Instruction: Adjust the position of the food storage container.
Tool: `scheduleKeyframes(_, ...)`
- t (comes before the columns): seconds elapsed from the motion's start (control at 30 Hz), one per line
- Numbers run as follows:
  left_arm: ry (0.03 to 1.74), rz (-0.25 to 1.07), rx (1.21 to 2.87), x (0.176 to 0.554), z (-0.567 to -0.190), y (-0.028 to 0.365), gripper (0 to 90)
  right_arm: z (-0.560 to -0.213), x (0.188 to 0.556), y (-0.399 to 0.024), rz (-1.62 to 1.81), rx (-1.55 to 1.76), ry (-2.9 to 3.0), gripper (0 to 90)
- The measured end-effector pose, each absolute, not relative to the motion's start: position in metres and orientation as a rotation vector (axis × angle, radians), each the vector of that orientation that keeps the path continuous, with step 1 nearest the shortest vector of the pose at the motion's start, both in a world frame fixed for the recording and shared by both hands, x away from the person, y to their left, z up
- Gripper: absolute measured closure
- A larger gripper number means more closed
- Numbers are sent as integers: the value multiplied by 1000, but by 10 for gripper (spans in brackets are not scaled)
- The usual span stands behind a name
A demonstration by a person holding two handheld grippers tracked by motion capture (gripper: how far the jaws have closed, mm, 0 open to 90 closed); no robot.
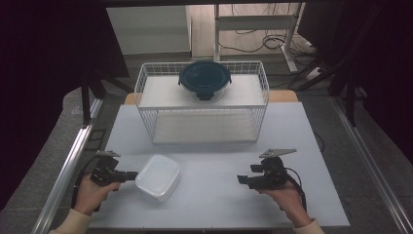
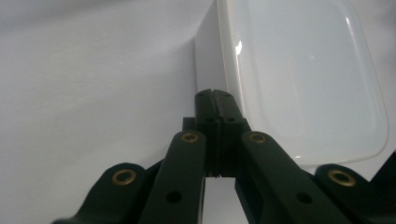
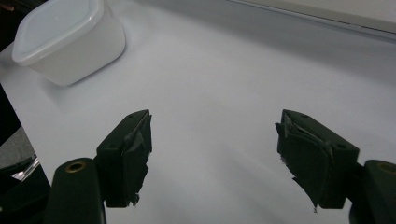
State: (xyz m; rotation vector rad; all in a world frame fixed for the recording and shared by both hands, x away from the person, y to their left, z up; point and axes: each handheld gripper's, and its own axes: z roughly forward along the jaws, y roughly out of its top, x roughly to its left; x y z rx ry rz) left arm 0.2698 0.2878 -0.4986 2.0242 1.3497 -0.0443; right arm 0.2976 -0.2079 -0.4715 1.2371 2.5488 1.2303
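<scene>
**White lidded box lies at the tip of the left tool**

On the surface (image 1: 219,195), in front of the wire basket (image 1: 146,92) that carries a dark-lidded round container (image 1: 204,78), the white lidded box (image 1: 158,177) sits left of centre. The left tool (image 1: 130,176), jaws pressed together with nothing between them, touches the box's near-left corner; the box stretches away to the tool's right. The right tool (image 1: 242,179) rests well apart, jaws spread and empty, so the left hand is nearer.
</scene>
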Motion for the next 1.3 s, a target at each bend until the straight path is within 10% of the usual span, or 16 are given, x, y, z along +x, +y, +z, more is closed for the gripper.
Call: scheduleKeyframes(1.3,1155,-168,2097,277,-497,203,898,-472,297,-208,1224,1236,2561,259)
